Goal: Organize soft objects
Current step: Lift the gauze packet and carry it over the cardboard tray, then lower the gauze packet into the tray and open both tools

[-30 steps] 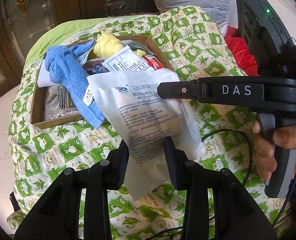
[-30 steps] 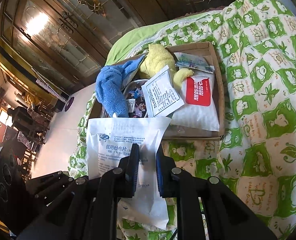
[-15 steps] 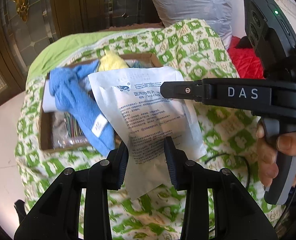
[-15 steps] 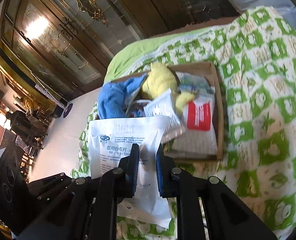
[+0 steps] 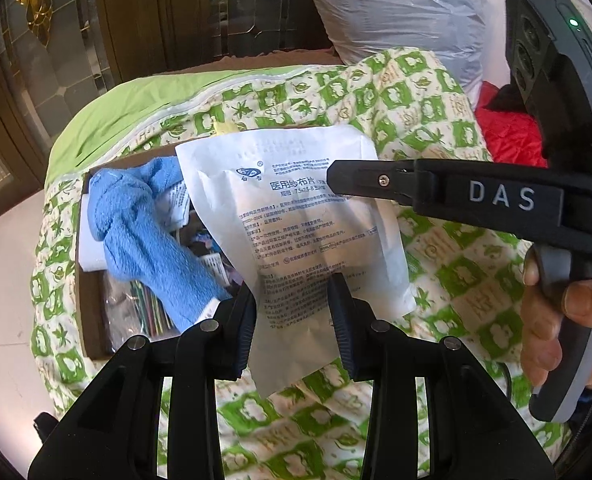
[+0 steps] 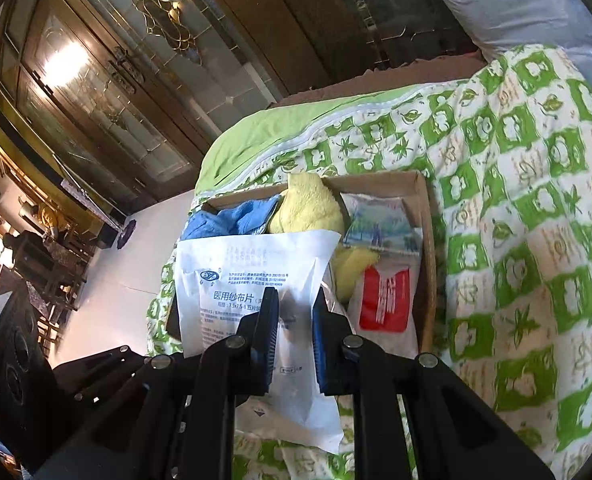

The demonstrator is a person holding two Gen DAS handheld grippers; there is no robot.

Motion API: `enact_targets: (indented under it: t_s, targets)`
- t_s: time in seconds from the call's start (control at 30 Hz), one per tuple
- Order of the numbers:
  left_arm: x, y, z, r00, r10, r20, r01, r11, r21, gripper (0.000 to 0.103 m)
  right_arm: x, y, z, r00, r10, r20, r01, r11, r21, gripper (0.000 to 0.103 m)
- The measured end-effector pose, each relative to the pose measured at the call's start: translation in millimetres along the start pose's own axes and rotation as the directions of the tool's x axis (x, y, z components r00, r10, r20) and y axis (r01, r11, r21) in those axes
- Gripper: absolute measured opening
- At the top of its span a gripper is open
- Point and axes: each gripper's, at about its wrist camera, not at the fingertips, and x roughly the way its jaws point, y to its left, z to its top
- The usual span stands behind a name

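Green-patterned quilt (image 6: 536,200), cardboard box (image 6: 426,208) — blue towel (image 5: 143,236), yellow cloth (image 6: 308,208), packets.

White letters "DAS" on the right gripper (image 5: 338,184) arm, "医用纱布片" printed on the white gauze packet (image 5: 304,224), smaller lines unreadable

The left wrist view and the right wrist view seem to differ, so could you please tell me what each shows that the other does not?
Only the left wrist view shows the right gripper from the side, the hand holding it, a red cloth and coloured sticks in the cardboard box.

Only the right wrist view shows a red-labelled white pouch, a picture-printed packet and most of a yellow towel.

Both show the white gauze packet held by both grippers, the blue towel and the green patterned quilt.
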Motion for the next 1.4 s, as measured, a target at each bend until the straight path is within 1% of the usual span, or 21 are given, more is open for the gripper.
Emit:
enact_targets:
  t_s: [0.2, 0.5, 0.87, 1.13, 1.4]
  targets:
    - [11, 11, 14, 1.0, 0.012, -0.003, -0.012, 1.0, -0.013, 0.035, 10, 4, 12, 1.0, -0.014, 0.003, 0.015, 1.0, -0.024, 0.014]
    - [28, 25, 32, 1.0, 0.021, -0.009, -0.022, 0.999, -0.036, 0.035, 25, 4, 28, 1.0, -0.028, 0.006, 0.029, 0.999, -0.029, 0.014]
    - [57, 42, 36, 0.998, 0.035, -0.058, -0.039, 0.997, -0.061, 0.035, 58, -4, 38, 0.997, -0.034, -0.067, 0.032, 0.999, -0.018, 0.014]
    - [66, 50, 41, 0.997, 0.043, -0.063, -0.048, 0.996, -0.074, 0.035, 69, -4, 46, 0.996, -0.051, -0.076, 0.049, 0.998, -0.029, 0.014]
    - [74, 54, 41, 0.997, 0.038, -0.066, -0.043, 0.996, -0.084, 0.035, 77, -7, 44, 0.994, -0.06, -0.091, 0.057, 0.998, -0.032, 0.014]
